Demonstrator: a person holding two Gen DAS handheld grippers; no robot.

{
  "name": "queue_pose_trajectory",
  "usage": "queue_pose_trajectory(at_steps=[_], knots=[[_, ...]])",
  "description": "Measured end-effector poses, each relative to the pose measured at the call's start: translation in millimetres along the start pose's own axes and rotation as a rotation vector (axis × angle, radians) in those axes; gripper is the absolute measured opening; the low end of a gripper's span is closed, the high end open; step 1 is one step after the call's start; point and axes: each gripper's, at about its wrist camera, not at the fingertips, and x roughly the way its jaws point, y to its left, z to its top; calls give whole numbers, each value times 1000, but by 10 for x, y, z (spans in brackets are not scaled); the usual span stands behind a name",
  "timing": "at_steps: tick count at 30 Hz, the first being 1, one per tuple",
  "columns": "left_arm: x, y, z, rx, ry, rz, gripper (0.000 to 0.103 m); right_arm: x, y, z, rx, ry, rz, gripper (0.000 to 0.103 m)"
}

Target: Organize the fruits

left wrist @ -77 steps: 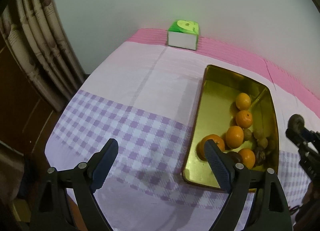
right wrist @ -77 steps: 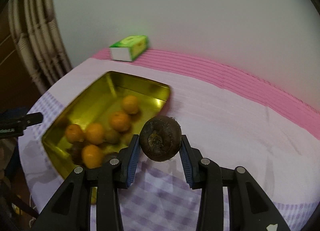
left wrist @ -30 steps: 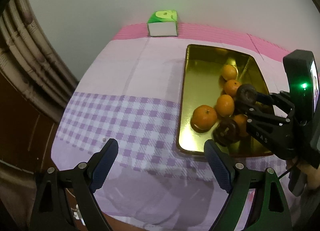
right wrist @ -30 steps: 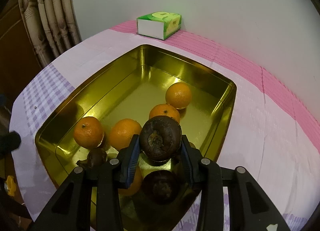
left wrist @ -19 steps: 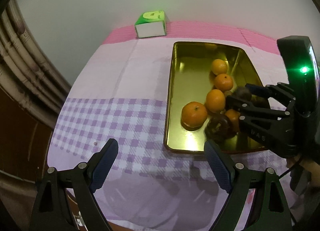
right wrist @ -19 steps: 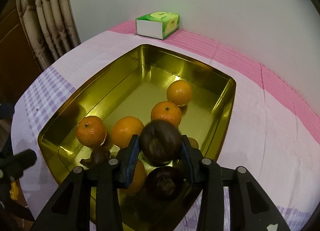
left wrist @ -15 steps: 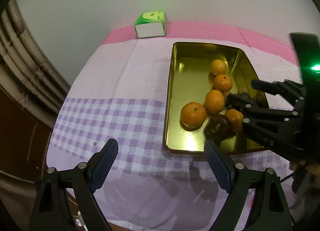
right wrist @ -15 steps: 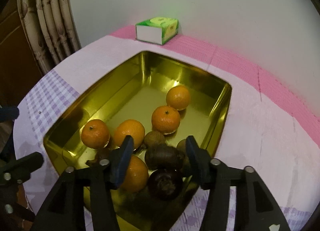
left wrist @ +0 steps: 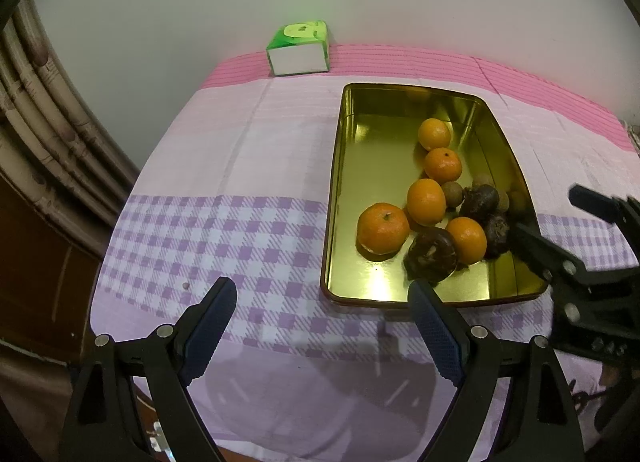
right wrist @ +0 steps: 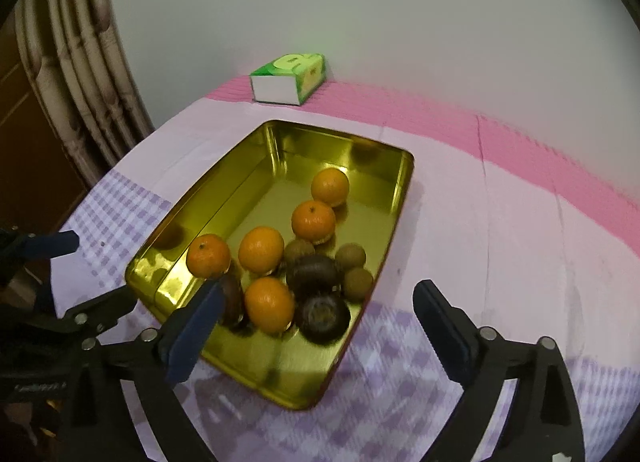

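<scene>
A gold metal tray (right wrist: 402,197) on the table holds several oranges (right wrist: 313,221), three dark brown round fruits and a few small brownish ones (right wrist: 358,282). One dark fruit (right wrist: 312,272) lies loose among them, also seen in the left wrist view (left wrist: 480,199). My right gripper (right wrist: 318,298) hovers over the tray's near end, its jaws opening wide and gripping nothing. It shows from the side at the tray's right corner (left wrist: 560,217). My left gripper (left wrist: 322,312) stands open and empty over the checked cloth in front of the tray (left wrist: 336,189).
A green and white tissue box (left wrist: 298,47) sits by the wall at the back. A curtain (right wrist: 92,73) hangs at the left, past the table's rounded edge. Pink and lilac checked cloth (right wrist: 500,229) covers the table around the tray.
The right gripper let go of the dark fruit, which now lies in the tray; its jaws spread wide and it drew back and up. The left gripper stayed open and barely moved.
</scene>
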Motion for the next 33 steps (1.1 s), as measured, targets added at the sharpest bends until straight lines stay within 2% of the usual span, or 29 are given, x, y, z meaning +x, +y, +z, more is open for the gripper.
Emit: queue_pose_trajectory(at_steps=[9, 33], knots=[[-19, 3, -6, -11, -4, 8, 88, -65, 59, -226, 0, 27, -26, 101], [-16, -5, -2, -9, -3, 12, 88, -1, 119, -277, -18, 54, -29, 101]])
